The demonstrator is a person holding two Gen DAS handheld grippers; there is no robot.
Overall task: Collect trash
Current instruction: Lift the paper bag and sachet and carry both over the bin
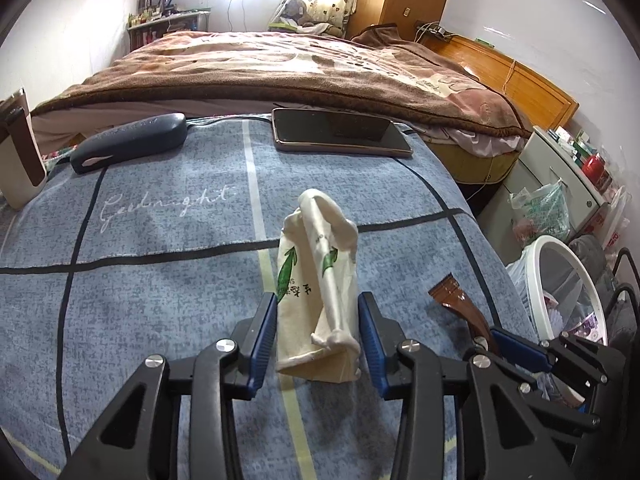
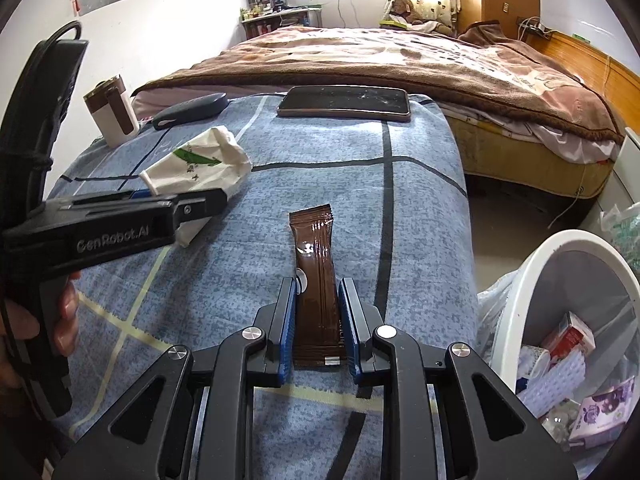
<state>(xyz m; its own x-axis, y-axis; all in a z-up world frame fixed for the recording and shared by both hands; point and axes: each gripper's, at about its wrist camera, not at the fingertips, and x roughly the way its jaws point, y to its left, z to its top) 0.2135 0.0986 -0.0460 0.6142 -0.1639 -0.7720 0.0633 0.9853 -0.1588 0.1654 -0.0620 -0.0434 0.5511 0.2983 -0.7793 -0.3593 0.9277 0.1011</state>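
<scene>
A crushed white paper cup (image 1: 308, 264) with green arrows stands between the blue pads of my left gripper (image 1: 317, 298), which is shut on its lower part above the blue cloth-covered surface (image 1: 160, 280). In the right wrist view the same cup (image 2: 200, 160) sticks out tilted from the left gripper (image 2: 192, 200). My right gripper (image 2: 317, 282) is shut on the near end of a brown sachet (image 2: 314, 248) that lies lengthwise on the cloth. The left wrist view shows this sachet (image 1: 456, 300) and the right gripper (image 1: 516, 346) at the lower right.
A white trash bin (image 2: 520, 300) lined with a bag and holding cartons stands on the floor to the right. A phone (image 1: 340, 130), a dark glasses case (image 1: 128, 142) and a white-brown mug (image 1: 20, 152) sit along the far edge. Beyond is a bed (image 1: 280, 64).
</scene>
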